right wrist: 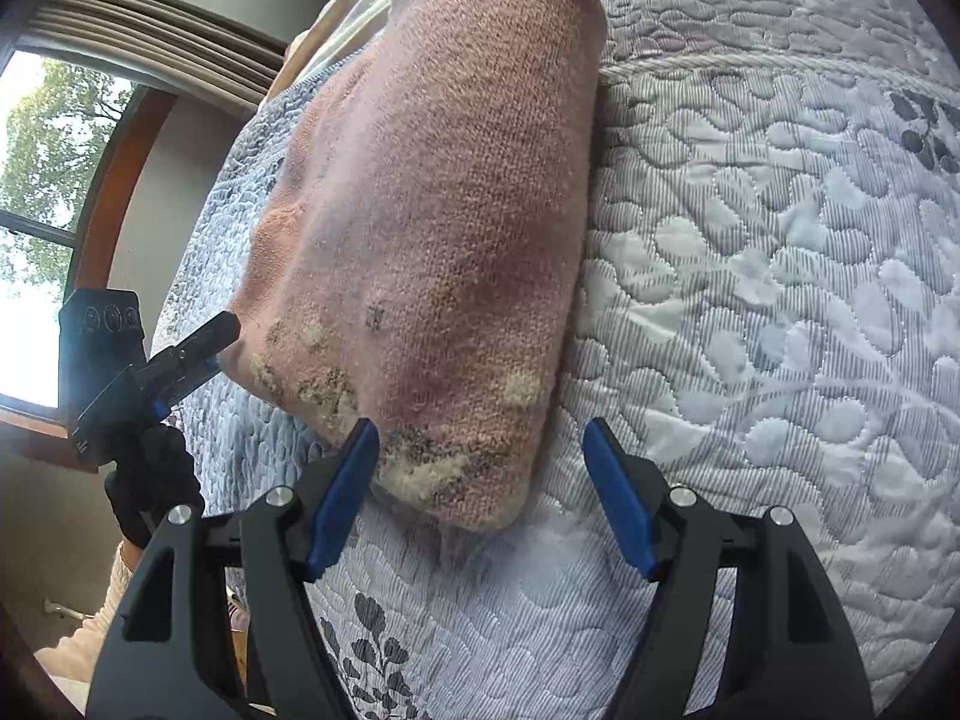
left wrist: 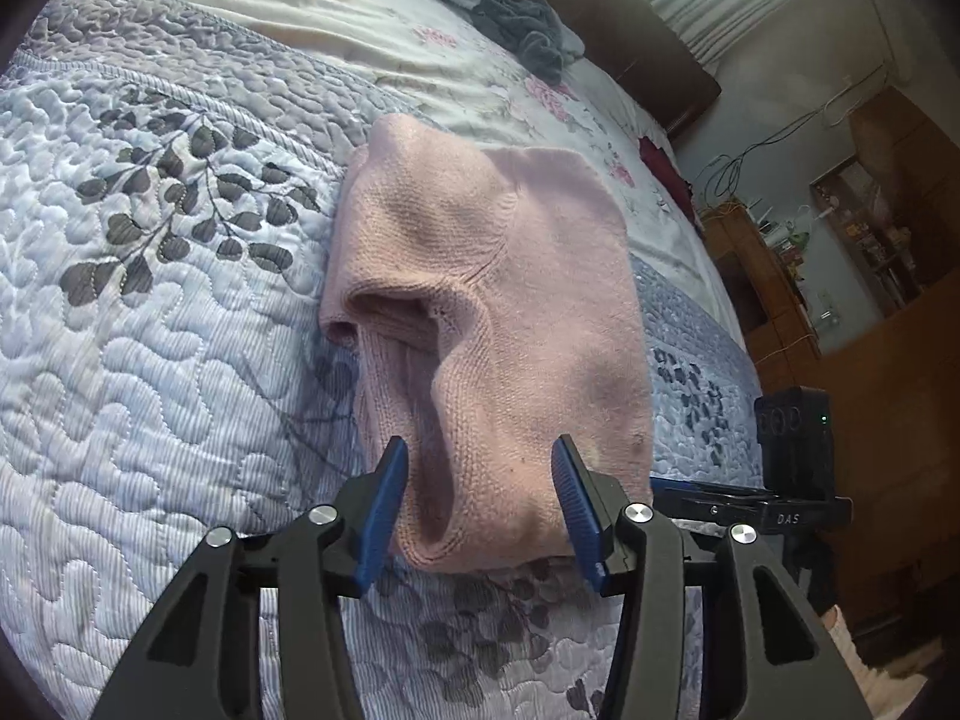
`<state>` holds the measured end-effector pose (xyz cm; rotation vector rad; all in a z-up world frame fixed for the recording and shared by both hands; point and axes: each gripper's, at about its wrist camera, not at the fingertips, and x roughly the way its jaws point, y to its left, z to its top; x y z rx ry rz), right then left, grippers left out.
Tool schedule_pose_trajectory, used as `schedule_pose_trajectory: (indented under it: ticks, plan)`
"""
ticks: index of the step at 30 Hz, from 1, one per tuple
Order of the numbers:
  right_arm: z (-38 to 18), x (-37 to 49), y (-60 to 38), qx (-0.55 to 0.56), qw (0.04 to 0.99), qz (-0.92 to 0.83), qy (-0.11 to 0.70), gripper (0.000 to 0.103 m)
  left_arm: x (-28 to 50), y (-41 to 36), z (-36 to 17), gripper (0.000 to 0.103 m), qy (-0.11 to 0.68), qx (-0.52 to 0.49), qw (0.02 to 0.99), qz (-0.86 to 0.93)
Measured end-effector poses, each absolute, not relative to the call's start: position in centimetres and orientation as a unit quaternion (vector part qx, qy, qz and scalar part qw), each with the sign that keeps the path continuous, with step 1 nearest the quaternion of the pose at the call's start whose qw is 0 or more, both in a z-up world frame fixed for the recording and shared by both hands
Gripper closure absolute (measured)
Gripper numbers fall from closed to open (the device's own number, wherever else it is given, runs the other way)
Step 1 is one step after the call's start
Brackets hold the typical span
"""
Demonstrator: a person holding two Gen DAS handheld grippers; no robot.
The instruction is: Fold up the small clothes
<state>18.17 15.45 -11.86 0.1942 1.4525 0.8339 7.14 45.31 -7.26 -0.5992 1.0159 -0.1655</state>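
Here pink sweater (left wrist: 492, 312) hides the quilt (left wrist: 150, 330) beneath.

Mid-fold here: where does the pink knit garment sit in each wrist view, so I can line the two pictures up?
Left wrist view: pink knit garment lies centre frame on the quilt, near edge between the open left hand-held gripper fingers.
Right wrist view: the garment runs from top centre down to the open right hand-held gripper.
Shared landmark: the leaf-pattern quilt.

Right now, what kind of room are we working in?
Most likely a bedroom. The pink knit garment lies on a bed's quilted bedspread, a floral sheet shows beyond it, and wooden shelving stands along the wall.
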Motion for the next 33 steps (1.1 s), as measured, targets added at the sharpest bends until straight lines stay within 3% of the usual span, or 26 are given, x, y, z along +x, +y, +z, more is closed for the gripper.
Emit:
schedule_pose_trajectory:
  ticks: [1,2,3,5,9,16,18,19,20,21,22,24,33]
  plan:
    - [-12.2,18.1,15.8,0.087,0.661,0.370,0.647,0.034,7.3,45.4,-7.8,0.071,0.485,-0.286,0.823,-0.072]
    - [-12.5,18.1,15.9,0.093,0.654,0.376,0.650,0.051,7.3,45.6,-8.2,0.082,0.489,-0.287,0.821,-0.064]
    - [-12.7,18.1,16.0,0.103,0.644,0.384,0.653,0.069,7.1,45.9,-8.3,0.084,0.488,-0.291,0.821,-0.063]
    - [-12.3,18.0,15.7,0.100,0.649,0.382,0.650,0.079,6.5,46.6,-8.2,0.092,0.479,-0.306,0.820,-0.066]
    - [-11.6,17.3,14.3,0.108,0.651,0.389,0.643,0.082,5.9,46.9,-8.9,0.094,0.483,-0.293,0.822,-0.069]
    - [-13.6,17.3,14.6,0.101,0.645,0.378,0.656,0.082,6.2,46.6,-10.4,0.090,0.495,-0.276,0.822,-0.059]
    - [-12.9,17.2,14.8,0.086,0.651,0.384,0.649,0.077,6.3,46.5,-9.9,0.088,0.497,-0.272,0.822,-0.058]
    - [-12.6,17.2,14.9,0.079,0.651,0.387,0.648,0.073,6.3,46.5,-9.4,0.083,0.497,-0.266,0.824,-0.053]
    - [-12.2,17.2,15.2,0.073,0.652,0.388,0.647,0.066,6.3,46.5,-8.9,0.066,0.499,-0.257,0.827,-0.041]
    - [-11.8,17.2,15.2,0.067,0.655,0.390,0.644,0.056,6.3,46.7,-8.4,0.059,0.497,-0.249,0.831,-0.027]
    - [-11.2,17.4,15.2,0.061,0.663,0.391,0.636,0.052,6.5,47.1,-8.0,0.053,0.491,-0.246,0.835,-0.022]
    - [-10.2,18.2,14.8,0.056,0.676,0.390,0.622,0.044,7.1,48.1,-7.4,0.049,0.481,-0.257,0.838,-0.023]
    - [-9.0,22.2,14.1,0.095,0.691,0.386,0.604,0.040,13.5,51.8,-8.7,0.039,0.480,-0.313,0.819,-0.023]
